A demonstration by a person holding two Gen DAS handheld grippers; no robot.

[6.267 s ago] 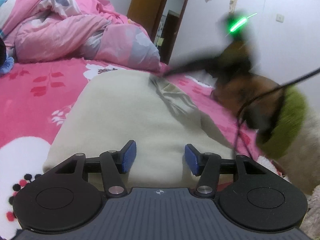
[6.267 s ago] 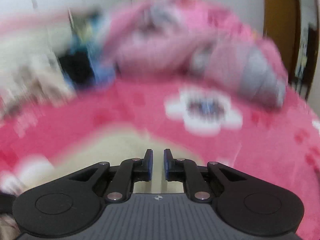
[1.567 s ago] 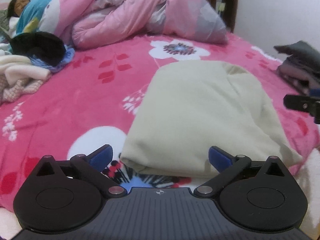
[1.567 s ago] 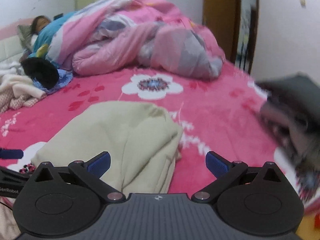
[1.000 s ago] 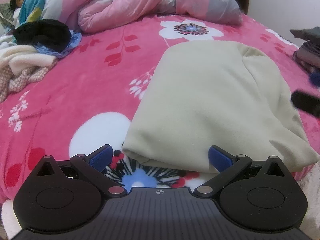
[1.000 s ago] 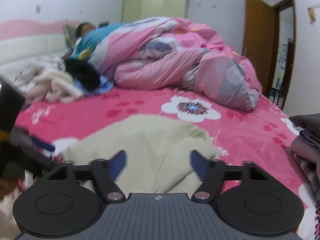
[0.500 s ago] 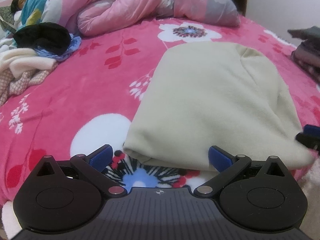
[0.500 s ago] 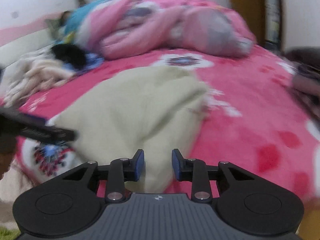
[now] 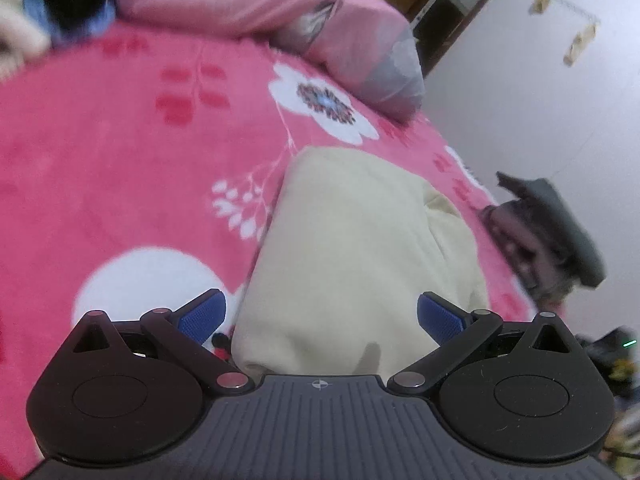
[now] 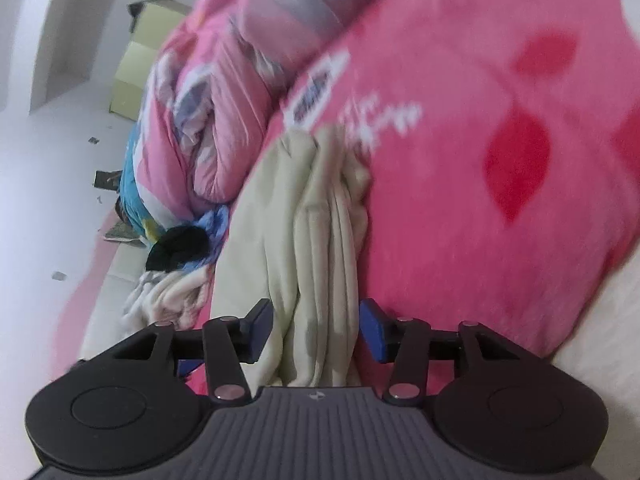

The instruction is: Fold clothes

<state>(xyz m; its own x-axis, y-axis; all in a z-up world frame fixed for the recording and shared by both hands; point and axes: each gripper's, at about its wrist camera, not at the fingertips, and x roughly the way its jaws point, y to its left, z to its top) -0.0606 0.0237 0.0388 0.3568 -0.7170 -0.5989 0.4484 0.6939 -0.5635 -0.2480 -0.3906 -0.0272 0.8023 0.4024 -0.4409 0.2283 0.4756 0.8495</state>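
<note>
A folded cream garment point(image 9: 352, 248) lies on the pink flowered blanket point(image 9: 120, 160). My left gripper point(image 9: 320, 316) is open wide, its blue pads on either side of the garment's near edge. In the right wrist view, which is rolled sideways, the garment's layered side edge point(image 10: 320, 248) runs between the fingers of my right gripper point(image 10: 316, 326). The right jaws stand partly open around those layers, with small gaps at each pad.
A rumpled pink duvet point(image 9: 256, 4) lies at the far side of the bed. A dark folded pile of clothes point(image 9: 548, 232) sits at the right edge. A black item and pale clothes point(image 10: 176, 256) lie near the headboard. A doorway point(image 9: 436, 12) is beyond.
The left gripper has tilted and moved closer to the garment's near edge. The right gripper has rolled sideways, opened wider and moved onto the garment's side edge.
</note>
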